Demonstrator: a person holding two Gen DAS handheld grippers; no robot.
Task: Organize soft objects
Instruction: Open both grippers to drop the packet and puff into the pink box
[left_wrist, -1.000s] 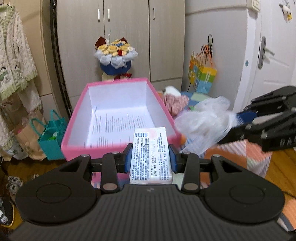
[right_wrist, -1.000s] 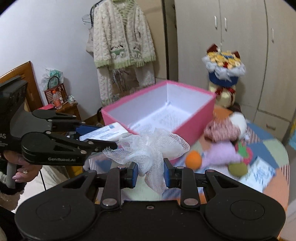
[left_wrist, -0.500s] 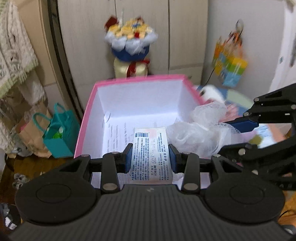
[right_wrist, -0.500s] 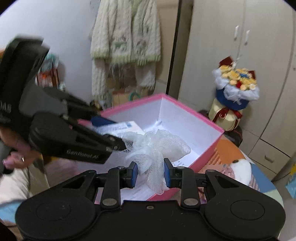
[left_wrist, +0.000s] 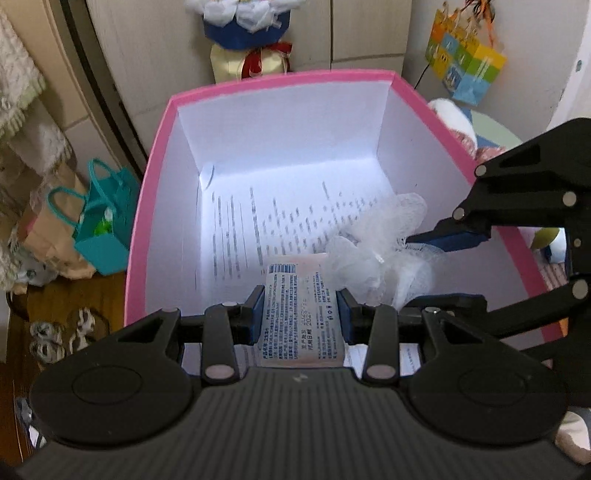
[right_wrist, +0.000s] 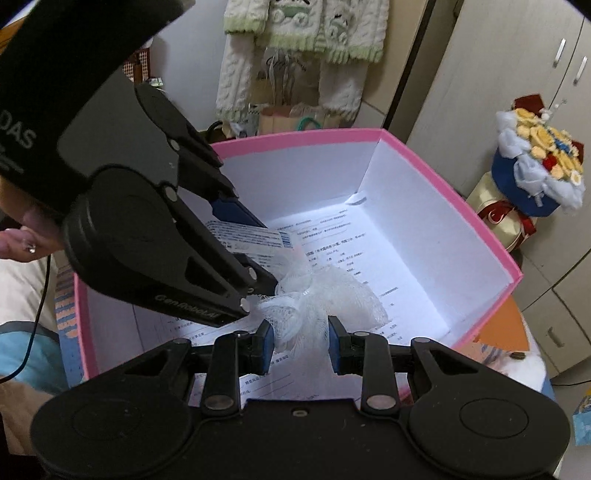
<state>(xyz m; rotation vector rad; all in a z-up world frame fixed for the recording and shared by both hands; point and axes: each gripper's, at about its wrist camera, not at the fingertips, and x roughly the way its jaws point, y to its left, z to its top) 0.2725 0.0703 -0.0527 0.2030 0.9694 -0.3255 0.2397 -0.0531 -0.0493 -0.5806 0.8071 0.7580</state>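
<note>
Your left gripper (left_wrist: 301, 318) is clamped on a flat white tissue packet with blue printed text (left_wrist: 300, 314), its blue pads pressing both long edges. The packet is held over the near end of the pink-rimmed cardboard box with white inner walls (left_wrist: 155, 177).

Your right gripper (right_wrist: 300, 344) has its pads wider apart than the white mesh bath pouf (right_wrist: 325, 295) between them. The netting bulges between the blue pads and reaches the left pad; contact with the right pad cannot be told, so a grip on it cannot be confirmed. The pouf sits inside the box, low over the printed paper sheet (left_wrist: 266, 218) lining the floor.

In the right wrist view the left gripper (right_wrist: 258, 254) crosses from the left, its lower finger tip touching the pouf's netting.

Outside the box: a blue-wrapped bouquet of yellow fabric flowers (right_wrist: 539, 162) by the cupboards, a teal gift bag (left_wrist: 99, 229) on the floor, a cream knitted cardigan (right_wrist: 303, 40) hanging behind.
</note>
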